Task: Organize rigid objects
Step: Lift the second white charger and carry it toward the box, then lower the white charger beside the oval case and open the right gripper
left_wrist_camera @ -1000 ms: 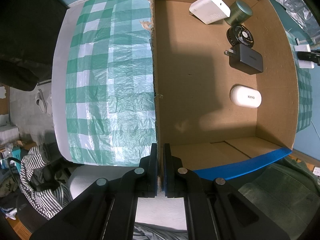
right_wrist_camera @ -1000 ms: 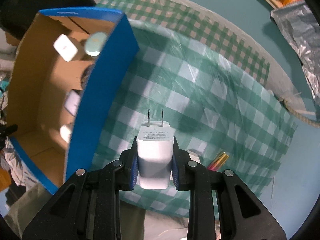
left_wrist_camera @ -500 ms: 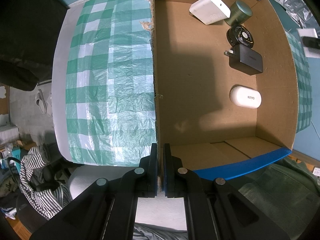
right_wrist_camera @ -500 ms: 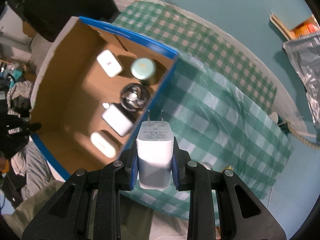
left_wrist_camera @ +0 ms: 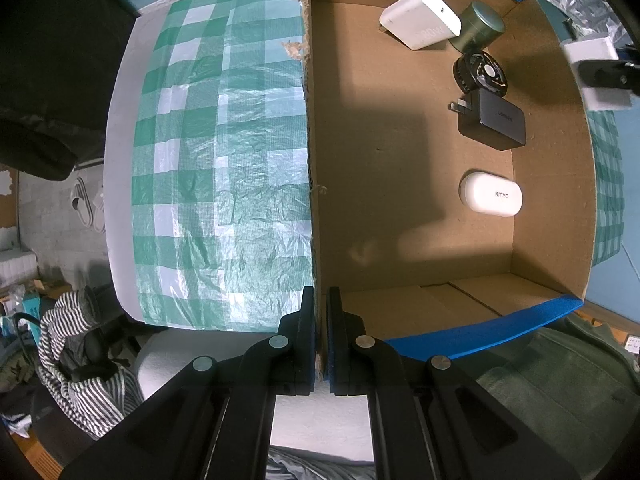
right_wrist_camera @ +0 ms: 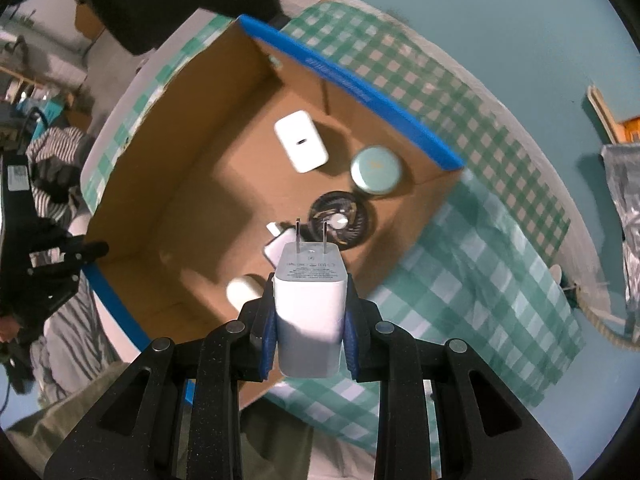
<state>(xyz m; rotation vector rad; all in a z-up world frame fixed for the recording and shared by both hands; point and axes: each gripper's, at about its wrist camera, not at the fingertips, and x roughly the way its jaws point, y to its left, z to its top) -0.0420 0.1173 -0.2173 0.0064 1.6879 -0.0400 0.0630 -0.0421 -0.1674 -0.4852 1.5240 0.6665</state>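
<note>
My right gripper (right_wrist_camera: 309, 322) is shut on a white plug adapter (right_wrist_camera: 310, 304), prongs forward, held above the open cardboard box (right_wrist_camera: 168, 184). My left gripper (left_wrist_camera: 321, 316) is shut on the box's side wall (left_wrist_camera: 311, 140). Inside the box lie a white charger (left_wrist_camera: 419, 18), a green round tin (left_wrist_camera: 480, 26), a black round fan (left_wrist_camera: 482, 74), a black charger (left_wrist_camera: 494, 120) and a white oval case (left_wrist_camera: 491, 199). The adapter and right gripper also show at the right edge of the left wrist view (left_wrist_camera: 598, 68).
The box stands on a green checked tablecloth (left_wrist_camera: 224, 152) over a round table. A silver foil bag (right_wrist_camera: 624, 216) lies at the far right. Striped clothing (left_wrist_camera: 76, 360) and clutter sit on the floor beyond the table edge.
My right gripper has carried the adapter from over the tablecloth to above the box's right wall. The left gripper has stayed shut on the box wall.
</note>
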